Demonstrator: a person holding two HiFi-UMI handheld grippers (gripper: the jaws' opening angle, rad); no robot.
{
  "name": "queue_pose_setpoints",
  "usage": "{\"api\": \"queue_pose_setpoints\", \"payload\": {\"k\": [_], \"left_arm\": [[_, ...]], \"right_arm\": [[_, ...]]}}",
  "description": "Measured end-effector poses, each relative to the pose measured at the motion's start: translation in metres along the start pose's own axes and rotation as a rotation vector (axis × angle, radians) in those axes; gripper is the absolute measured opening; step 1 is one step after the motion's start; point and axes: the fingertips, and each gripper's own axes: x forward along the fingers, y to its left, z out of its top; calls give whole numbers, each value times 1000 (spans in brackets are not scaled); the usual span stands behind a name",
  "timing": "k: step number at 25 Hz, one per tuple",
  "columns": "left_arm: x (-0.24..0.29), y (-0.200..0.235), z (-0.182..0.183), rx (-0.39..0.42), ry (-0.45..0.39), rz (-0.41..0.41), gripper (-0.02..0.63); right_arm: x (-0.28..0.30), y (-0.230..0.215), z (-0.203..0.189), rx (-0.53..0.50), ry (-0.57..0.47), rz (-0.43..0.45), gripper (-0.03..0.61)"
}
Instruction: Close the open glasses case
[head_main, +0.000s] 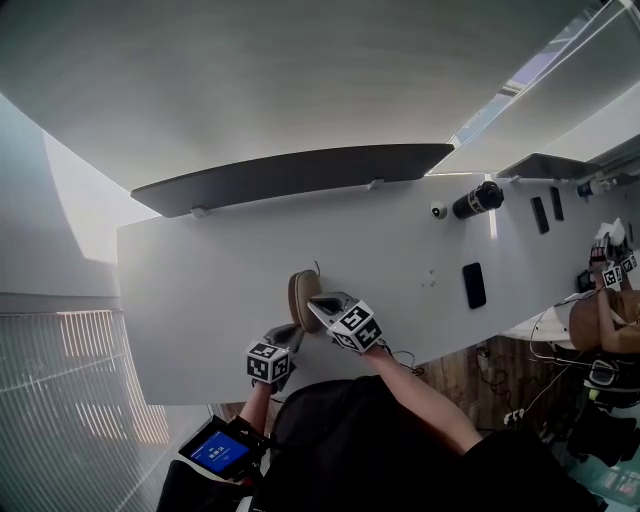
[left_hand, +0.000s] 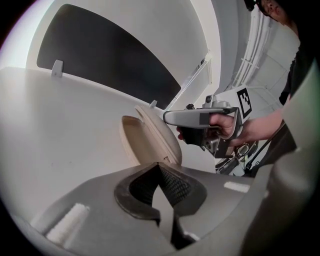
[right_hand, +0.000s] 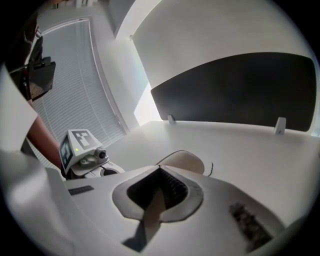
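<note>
1. Looking down in the head view, we find a device with a blue screen (head_main: 218, 450) at 7 o'clock of the frame, below the near edge of the white surface (head_main: 200, 290).
2. We see the left claw (head_main: 288, 334) at 7 o'clock of the glasses case, close to that near edge. In the left gripper view its jaws are pressed together at the tips with nothing between them.
3. We see the tan glasses case (head_main: 300, 295) lying on the surface near the near edge, between the two claws. The left gripper view shows it standing open, its pale inside in sight, just beyond the left claw's tips. We cannot tell whether they touch it.
4. We place the right claw (head_main: 318, 305) at 4 o'clock of the case, its tips just beside the shell. In the right gripper view its jaws are pressed together and empty, and the case sits just past them at 1 o'clock. In the left gripper view a hand (left_hand: 226, 125) grips the right claw's handle.
5. We see a black phone (head_main: 474, 285) lying flat at 3 o'clock of the case, well apart from it.
6. We note a dark cylinder (head_main: 478, 200) at 2 o'clock of the case near the far edge, and a dark panel (head_main: 300, 172) running along that edge.
</note>
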Motion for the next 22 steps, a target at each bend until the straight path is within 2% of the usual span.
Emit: {"api": "queue_pose_setpoints", "payload": {"k": [4, 7, 10, 13, 16, 19, 22], "left_arm": [[-15, 0, 4, 27, -14, 30, 6], [-17, -6, 20, 71, -43, 26, 6], [-7, -13, 28, 93, -33, 10, 6], [-1, -9, 19, 76, -9, 13, 6], [0, -7, 20, 49, -24, 13, 6], [4, -9, 22, 56, -31, 19, 6], [5, -8, 23, 55, -27, 23, 7]], "right_arm": [[11, 7, -1, -38, 25, 19, 5], [16, 9, -1, -40, 25, 25, 5], [18, 9, -3, -35, 31, 30, 5], [22, 13, -9, -28, 56, 56, 5], [20, 13, -12, -39, 80, 64, 5], [6, 11, -8, -89, 53, 33, 5], [-6, 4, -14, -97, 35, -7, 5]]}}
